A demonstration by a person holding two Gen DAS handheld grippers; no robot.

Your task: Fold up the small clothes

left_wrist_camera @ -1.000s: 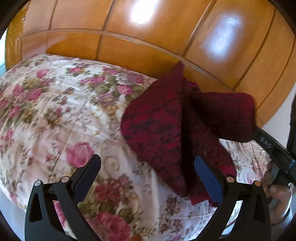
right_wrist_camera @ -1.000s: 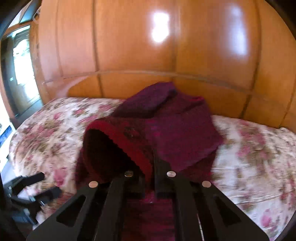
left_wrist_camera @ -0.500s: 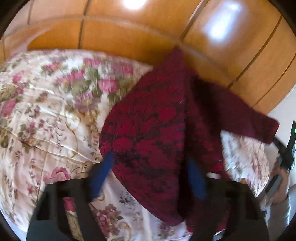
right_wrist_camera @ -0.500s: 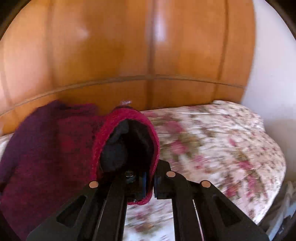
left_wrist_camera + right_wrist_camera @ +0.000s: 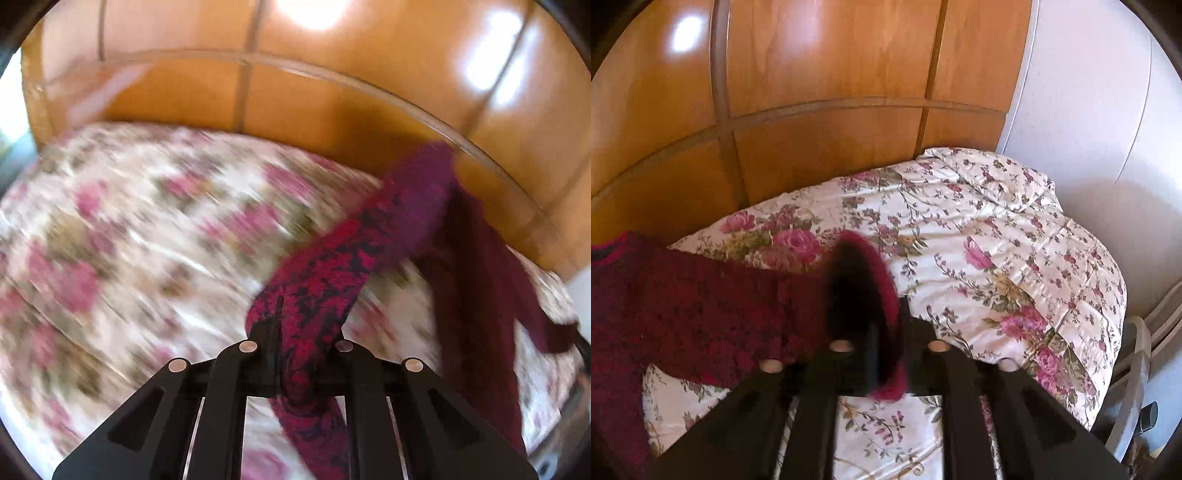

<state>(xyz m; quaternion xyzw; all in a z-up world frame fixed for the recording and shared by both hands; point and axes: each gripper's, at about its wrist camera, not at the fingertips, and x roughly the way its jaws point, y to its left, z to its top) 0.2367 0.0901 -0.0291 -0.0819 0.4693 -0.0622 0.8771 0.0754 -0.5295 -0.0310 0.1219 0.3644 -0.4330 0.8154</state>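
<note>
Bedroom with a bed against wood panelling
Floral quilt (image 5: 1015, 258) covers the bed; glossy wooden panels (image 5: 827, 66) reflect light beside a white wall (image 5: 1089, 92).

A bed covered by a cream quilted bedspread (image 5: 1015, 236) with pink rose print is carrying a dark red knitted garment (image 5: 683, 295), which is lying partly on it.

Left hand-held gripper (image 5: 295, 332) pointed steeply downward, its black fingers drawn together and clamped on a bunched fold of the red-and-black knit garment (image 5: 354, 251), which ran out from between the jaws. Right hand-held gripper (image 5: 886, 332) also angled downward; its jaws were opening, with the garment's red-edged cuff (image 5: 864, 280) between the fingers, the pads no longer clearly pressing it. Finger outlines on the right were blurred. No hand or sleeve showed in either wrist view.
</note>
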